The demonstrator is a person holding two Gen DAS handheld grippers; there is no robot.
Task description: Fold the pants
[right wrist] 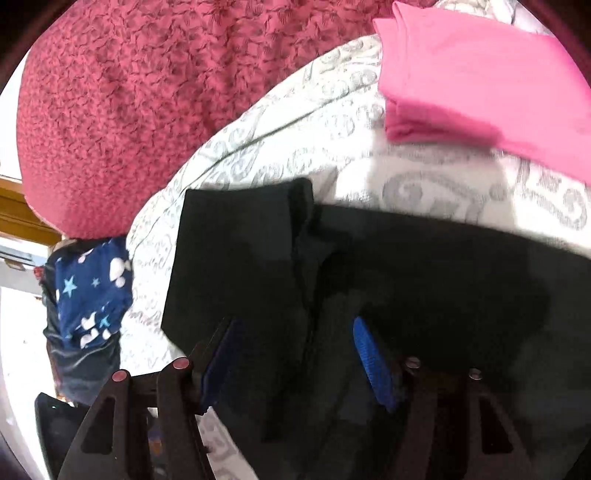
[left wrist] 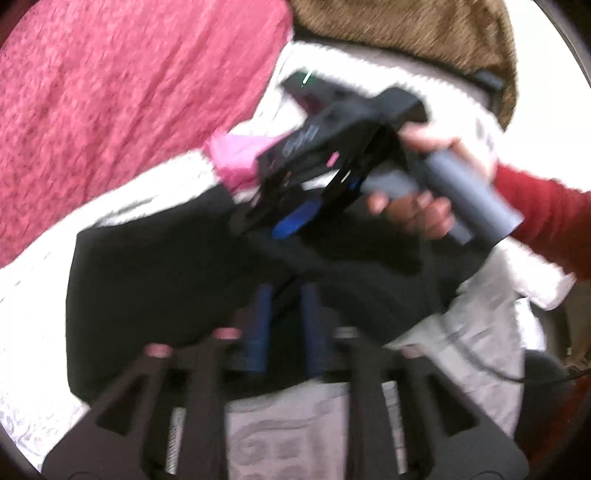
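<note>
Black pants lie folded on a white patterned bedsheet. In the left wrist view my left gripper is open low over the pants, its blue pads apart and nothing pinched between them; the picture is blurred. Beyond it a hand in a red sleeve holds my right gripper, which points down at the pants' far edge. The right wrist view shows the right gripper open wide, its pads either side of a fold in the pants without pressing on it.
A folded pink garment rests on the bedsheet just past the pants. A red textured blanket covers the far left. A brown furry blanket is at the back. Blue star-patterned cloth hangs at the bed's left edge.
</note>
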